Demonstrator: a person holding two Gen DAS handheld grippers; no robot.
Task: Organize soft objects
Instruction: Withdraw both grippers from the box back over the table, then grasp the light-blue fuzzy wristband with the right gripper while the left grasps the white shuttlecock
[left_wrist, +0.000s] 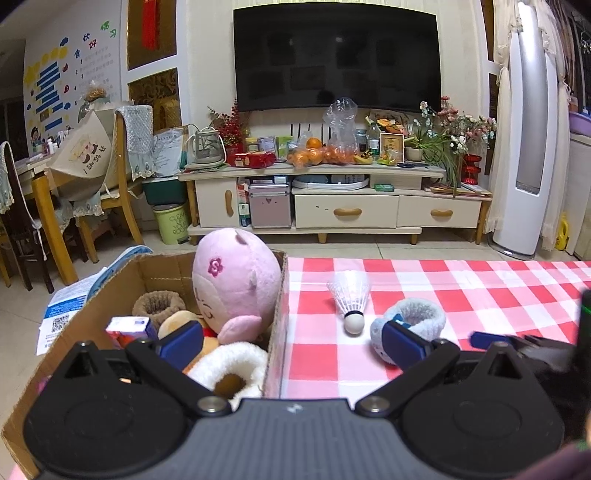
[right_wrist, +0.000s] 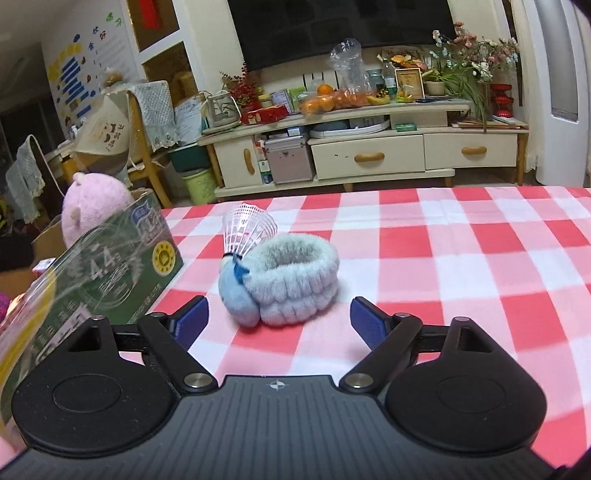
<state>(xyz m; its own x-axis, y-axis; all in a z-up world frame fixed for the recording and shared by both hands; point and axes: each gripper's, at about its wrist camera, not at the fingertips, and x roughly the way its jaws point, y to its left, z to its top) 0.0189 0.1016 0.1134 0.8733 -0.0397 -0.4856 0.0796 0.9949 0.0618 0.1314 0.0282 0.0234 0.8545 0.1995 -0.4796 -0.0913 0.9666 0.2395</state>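
Note:
A cardboard box at the table's left holds a pink plush doll, a brown fuzzy band, a white fuzzy band and a small red-and-purple carton. My left gripper hangs open over the box's right wall, nothing between its fingers. A light blue fuzzy wristband lies on the red-and-white checked tablecloth, with a white shuttlecock just behind it. My right gripper stands open just short of the wristband, its fingers to either side and apart from it.
The box's printed green side rises at the left in the right wrist view. Beyond the table's far edge stand a TV cabinet, a wooden chair and a tall white air conditioner. The cloth to the right is bare.

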